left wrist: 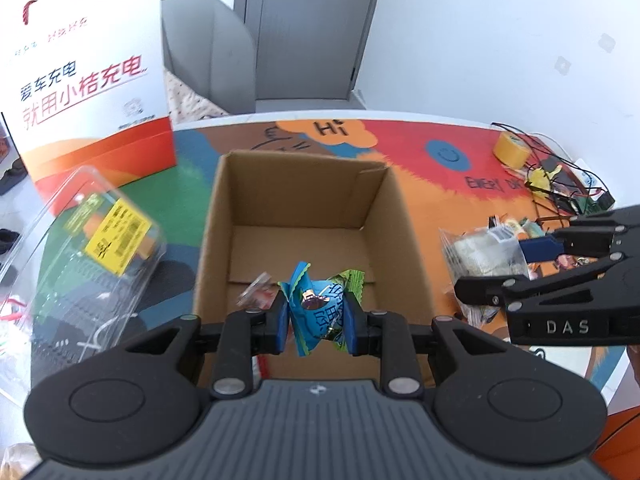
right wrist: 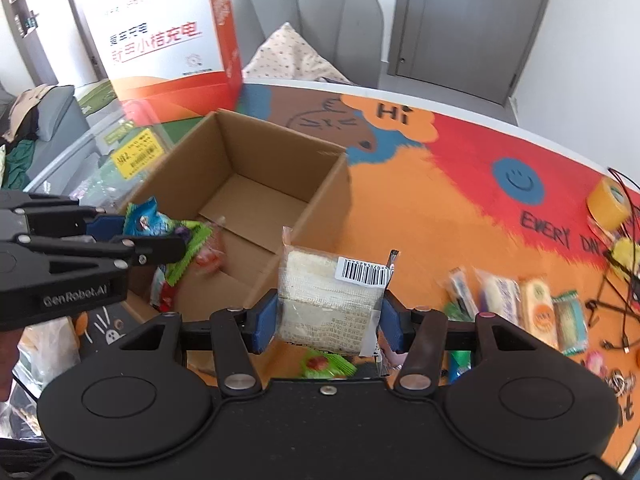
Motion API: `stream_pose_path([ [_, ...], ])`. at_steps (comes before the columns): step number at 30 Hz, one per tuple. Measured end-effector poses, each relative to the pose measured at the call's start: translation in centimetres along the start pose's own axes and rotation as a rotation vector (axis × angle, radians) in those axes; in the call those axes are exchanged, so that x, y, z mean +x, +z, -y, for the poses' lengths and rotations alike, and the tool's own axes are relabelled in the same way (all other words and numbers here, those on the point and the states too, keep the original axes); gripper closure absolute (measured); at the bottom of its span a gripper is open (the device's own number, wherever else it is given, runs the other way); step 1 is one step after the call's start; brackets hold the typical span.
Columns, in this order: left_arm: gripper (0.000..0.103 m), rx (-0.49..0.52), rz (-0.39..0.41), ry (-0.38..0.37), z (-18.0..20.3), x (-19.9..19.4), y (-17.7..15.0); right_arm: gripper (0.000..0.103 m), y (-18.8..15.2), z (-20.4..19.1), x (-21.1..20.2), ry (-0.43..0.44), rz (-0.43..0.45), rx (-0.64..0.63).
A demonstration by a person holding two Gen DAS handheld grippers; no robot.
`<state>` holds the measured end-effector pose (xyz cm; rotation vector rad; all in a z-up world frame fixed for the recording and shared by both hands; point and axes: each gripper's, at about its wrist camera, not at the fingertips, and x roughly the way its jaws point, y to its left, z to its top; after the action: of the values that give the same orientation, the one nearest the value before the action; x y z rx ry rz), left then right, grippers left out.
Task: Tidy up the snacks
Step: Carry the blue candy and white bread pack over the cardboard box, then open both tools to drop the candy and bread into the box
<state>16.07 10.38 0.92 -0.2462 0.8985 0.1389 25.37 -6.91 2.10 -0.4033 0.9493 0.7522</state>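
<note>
Over the box (left wrist: 296,208), nearly empty, the left gripper (left wrist: 316,312) pinches blue candy (left wrist: 316,304); the right gripper (right wrist: 328,316) clamps a cake (right wrist: 332,300); snacks (right wrist: 536,308) wait near the tabletop's right edge.

1. Open brown corrugated cardboard box (left wrist: 300,208): matt, raw paper walls, creased flaps on the floor
2. Crinkled blue foil snack packet (left wrist: 314,308): glossy printed film
3. Clear film-wrapped pale cake slice with barcode label (right wrist: 332,296): shiny wrapper, paper sticker
4. Clear plastic clamshell container with yellow label (left wrist: 80,264): glossy, ribbed
5. Black moulded plastic left gripper (left wrist: 316,316): matt, blue pads, bright metal pins
6. White and orange paper gift bag (left wrist: 84,76): smooth, slight sheen
</note>
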Motion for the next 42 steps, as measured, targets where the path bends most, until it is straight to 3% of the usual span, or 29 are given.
stream_pose_path([
  [4,0.074,-0.027,-0.032,-0.005,-1.3,0.3,-0.3,0.051,0.7,-1.4,0.6,0.018,-0.005,-0.023],
  [18,0.064,-0.084,-0.008,-0.004,-4.0,-1.2,-0.7,0.05,2.5,-4.9,1.7,0.038,-0.012,-0.091],
  [25,0.039,-0.103,0.066,0.01,-4.3,-3.2,-0.8,0.05,2.4,-5.6,1.6,0.065,-0.032,-0.115],
  [29,0.035,-0.106,0.07,0.011,-4.3,-3.3,-0.9,0.042,1.9,-6.0,1.8,0.082,-0.058,-0.129],
  [35,0.033,-0.094,0.079,0.018,-3.3,-3.3,-1.2,0.023,0.9,-4.9,0.1,0.057,-0.01,-0.108],
  [42,0.018,-0.081,0.06,0.014,-1.8,-2.8,-1.1,0.019,-1.0,-2.0,-1.7,0.044,0.028,-0.039],
])
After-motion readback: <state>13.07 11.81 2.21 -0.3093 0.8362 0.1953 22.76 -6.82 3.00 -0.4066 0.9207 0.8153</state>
